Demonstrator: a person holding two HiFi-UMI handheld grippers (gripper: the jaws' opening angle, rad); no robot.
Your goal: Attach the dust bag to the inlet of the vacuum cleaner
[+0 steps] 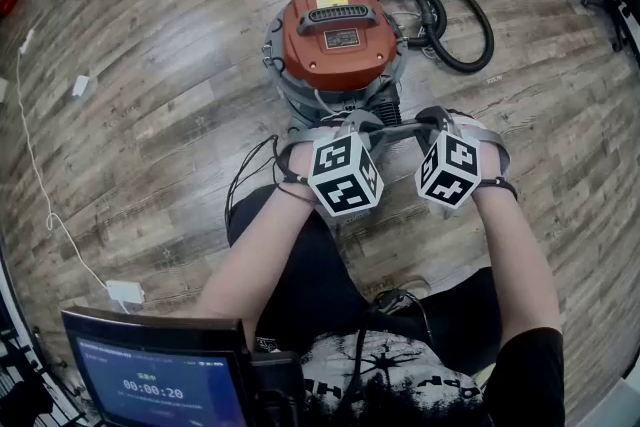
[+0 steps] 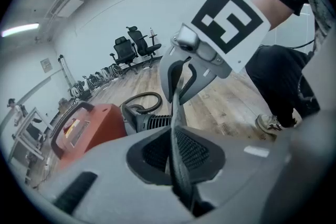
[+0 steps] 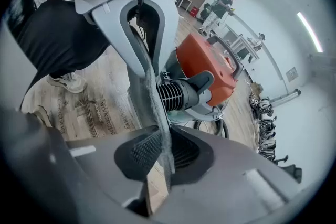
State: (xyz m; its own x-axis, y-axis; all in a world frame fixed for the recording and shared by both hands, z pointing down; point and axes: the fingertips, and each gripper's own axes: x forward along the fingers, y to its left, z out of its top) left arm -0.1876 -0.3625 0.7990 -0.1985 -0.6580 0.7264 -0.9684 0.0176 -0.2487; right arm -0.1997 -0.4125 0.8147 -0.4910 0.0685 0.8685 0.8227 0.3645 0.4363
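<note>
An orange-topped vacuum cleaner (image 1: 335, 35) stands on the wood floor just beyond both grippers. A grey dust bag (image 1: 395, 128) is stretched as a narrow band between them. In the left gripper view my left gripper (image 2: 175, 149) is shut on the bag's edge (image 2: 177, 123), with the right gripper (image 2: 181, 68) facing it. In the right gripper view my right gripper (image 3: 165, 152) is shut on the grey bag (image 3: 152, 97), whose brown card edge shows low in the jaws. The vacuum's black ribbed inlet (image 3: 176, 94) sits just behind the bag.
A black hose (image 1: 455, 25) and metal wand lie behind the vacuum. A screen (image 1: 160, 375) stands at the lower left, near a white adapter (image 1: 125, 292) with its cable. The person's legs are below the grippers. Office chairs (image 2: 131, 47) stand far off.
</note>
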